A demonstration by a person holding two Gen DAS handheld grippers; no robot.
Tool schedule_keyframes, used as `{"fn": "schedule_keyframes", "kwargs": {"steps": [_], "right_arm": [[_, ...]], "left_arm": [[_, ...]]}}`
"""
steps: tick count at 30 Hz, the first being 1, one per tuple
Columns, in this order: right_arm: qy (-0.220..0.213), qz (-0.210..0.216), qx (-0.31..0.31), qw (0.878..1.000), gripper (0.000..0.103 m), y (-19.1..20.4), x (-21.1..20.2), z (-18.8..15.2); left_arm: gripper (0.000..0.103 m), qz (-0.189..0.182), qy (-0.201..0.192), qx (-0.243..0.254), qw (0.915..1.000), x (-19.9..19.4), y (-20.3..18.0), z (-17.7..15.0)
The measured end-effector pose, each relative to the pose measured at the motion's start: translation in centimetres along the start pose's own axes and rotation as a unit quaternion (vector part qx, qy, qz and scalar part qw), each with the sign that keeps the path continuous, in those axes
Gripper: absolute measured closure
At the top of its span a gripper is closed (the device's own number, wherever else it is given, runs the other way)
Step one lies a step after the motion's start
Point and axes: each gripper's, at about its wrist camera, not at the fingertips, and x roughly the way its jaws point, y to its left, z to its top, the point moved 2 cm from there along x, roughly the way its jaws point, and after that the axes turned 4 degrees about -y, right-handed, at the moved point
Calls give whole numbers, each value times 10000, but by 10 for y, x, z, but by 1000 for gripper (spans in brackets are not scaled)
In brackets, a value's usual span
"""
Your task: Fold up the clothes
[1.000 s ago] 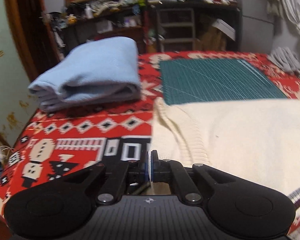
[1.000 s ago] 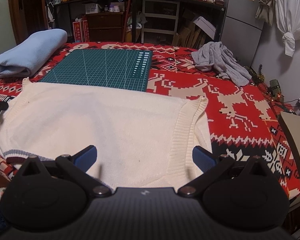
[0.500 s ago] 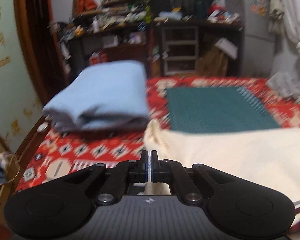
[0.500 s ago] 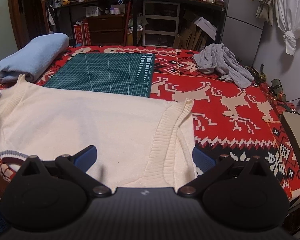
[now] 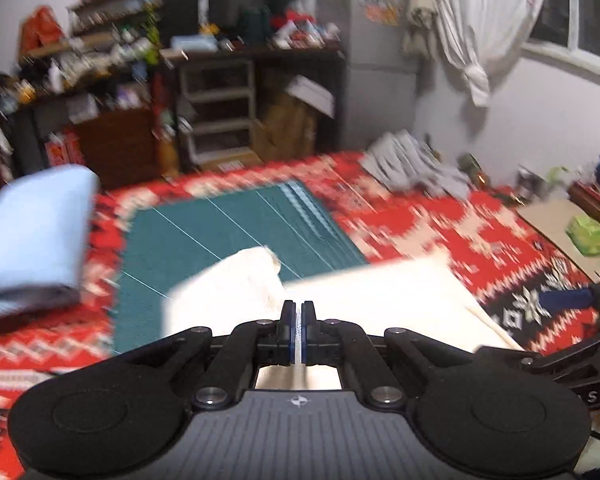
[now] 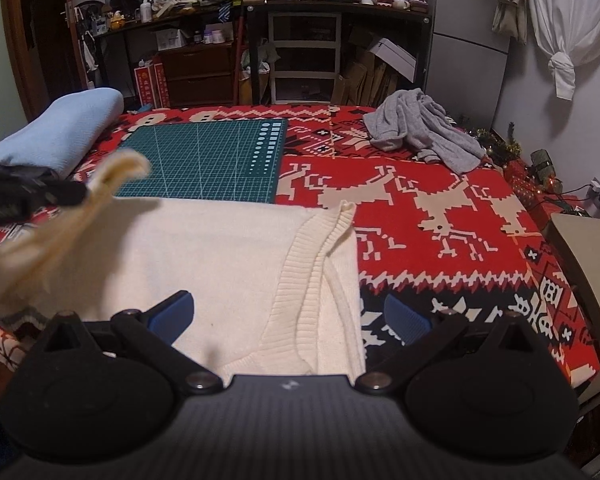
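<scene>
**Mia:** Left gripper [image 5: 299,330] — how was it seen?

**Tom:** Its two blue-padded fingers were pressed together, and a bit of the soft cream knitted sweater [image 6: 220,264] was pinched between them. In the right wrist view it was seen as a dark bar [image 6: 32,196] at the left side, held up above the bed, and the sweater's corner [image 6: 116,168] was lifted by it. That part was blurred.

**Mia:** And the right gripper [image 6: 288,316]?

**Tom:** Its fingers were spread wide, and nothing was held. It was kept low near the front edge of the bed, pointed over the ribbed side of the sweater.

**Mia:** Where was the rest of the sweater?

**Tom:** It was spread flat on the red patterned blanket [image 6: 440,216], with its far edge lying on the green cutting mat [image 6: 204,160]. A folded light blue cloth [image 6: 56,132] was seen at the left, and a crumpled grey garment [image 6: 420,132] was left further back.

**Mia:** How would the sweater feel?

**Tom:** It was judged to be soft, floppy and light. Droop would be expected wherever it was not held. The thick ribbed edge [image 6: 300,280] was thought the best place to be gripped, since it would slip less than the thin middle.
</scene>
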Motion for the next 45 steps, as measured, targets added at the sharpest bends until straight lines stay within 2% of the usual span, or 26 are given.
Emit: {"fn": "schedule_keyframes", "kwargs": {"steps": [5,8,11,15,20,23,25,29,31,35,37,43,45], "right_arm": [[1,21,89,10000,1,-5,-2,1],[-20,51,148,9999,1,-5,-2,2],[-43,89,168,9998,0,-2,0,3],[-35,233,211,9995,0,3,4,7],[31,538,252,9982,1,19,13,19],[104,727,257,9970,7,32,22,30],[153,853,260,9959,16,41,28,36],[251,1104,267,9932,28,60,40,50],[315,1241,302,9913,30,67,46,58],[578,1547,624,9843,30,61,55,74],[938,1836,784,9754,30,59,62,72],[1907,2161,1554,9449,31,54,85,31],[1842,2212,1746,9416,32,53,85,23]], "left_arm": [[101,13,486,34,9988,36,-19,-23],[101,-290,691,-413,9963,38,-10,-29],[94,-515,458,-696,9952,20,0,-22],[93,-732,53,-908,9932,-14,17,-11],[94,-515,-2,-1316,9900,-37,66,-12],[97,-339,122,-1569,9870,-38,94,-21],[97,-412,217,-1725,9839,-37,107,-26],[97,-489,409,-1754,9824,-31,114,-35],[97,-564,486,-1715,9824,-27,112,-39],[97,-616,536,-1570,9842,-23,104,-43],[97,-641,573,-1492,9851,-21,101,-44],[97,-493,660,-863,9929,-16,87,-50],[97,-517,669,-854,9927,-17,87,-50]]}}
